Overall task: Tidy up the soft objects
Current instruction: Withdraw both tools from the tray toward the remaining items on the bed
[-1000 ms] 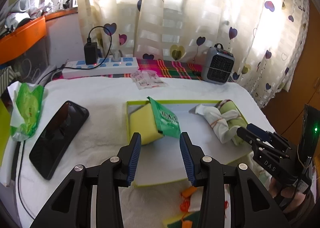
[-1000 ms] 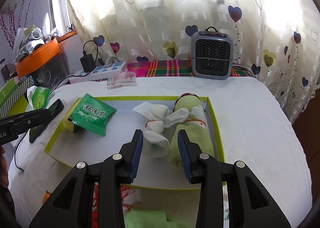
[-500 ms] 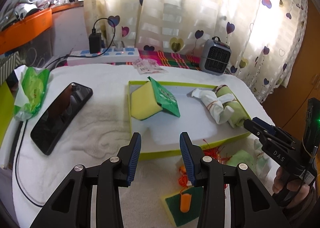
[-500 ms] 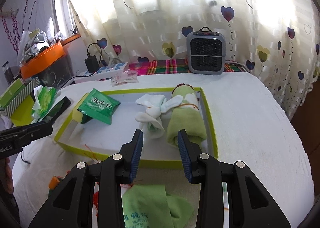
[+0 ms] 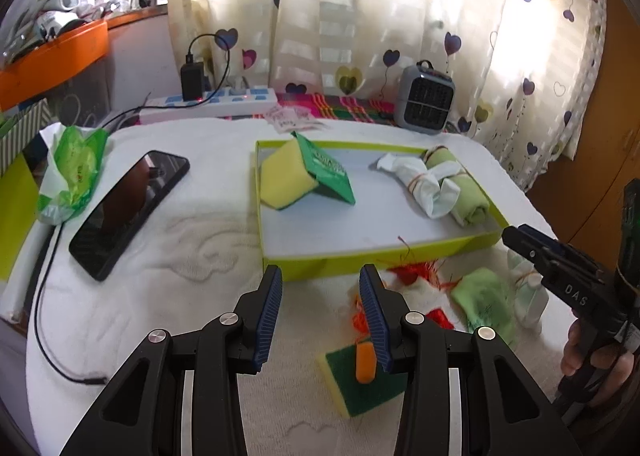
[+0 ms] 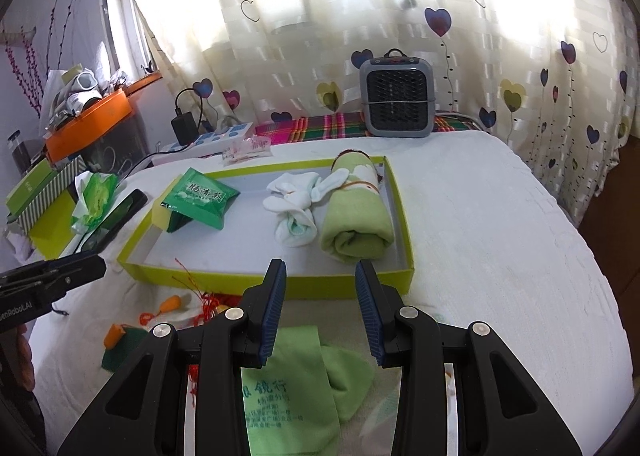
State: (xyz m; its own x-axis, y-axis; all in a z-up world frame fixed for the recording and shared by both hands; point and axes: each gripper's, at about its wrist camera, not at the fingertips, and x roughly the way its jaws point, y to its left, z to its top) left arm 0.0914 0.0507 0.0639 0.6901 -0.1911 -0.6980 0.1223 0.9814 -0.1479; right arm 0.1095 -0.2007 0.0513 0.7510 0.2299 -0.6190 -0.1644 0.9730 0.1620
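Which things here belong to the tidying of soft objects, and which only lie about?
Belong to the job:
yellow-green tray
rolled green towel
white sock bundle
yellow sponge
green cloth
green scouring sponge

Only lying about:
phone
small heater
power strip

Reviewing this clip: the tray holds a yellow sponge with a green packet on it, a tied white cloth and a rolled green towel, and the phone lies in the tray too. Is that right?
Not quite. The phone lies outside the tray, on the white cover to its left, as the left wrist view shows. The rest holds: yellow sponge with the green packet, tied white cloth and rolled green towel are in the tray.
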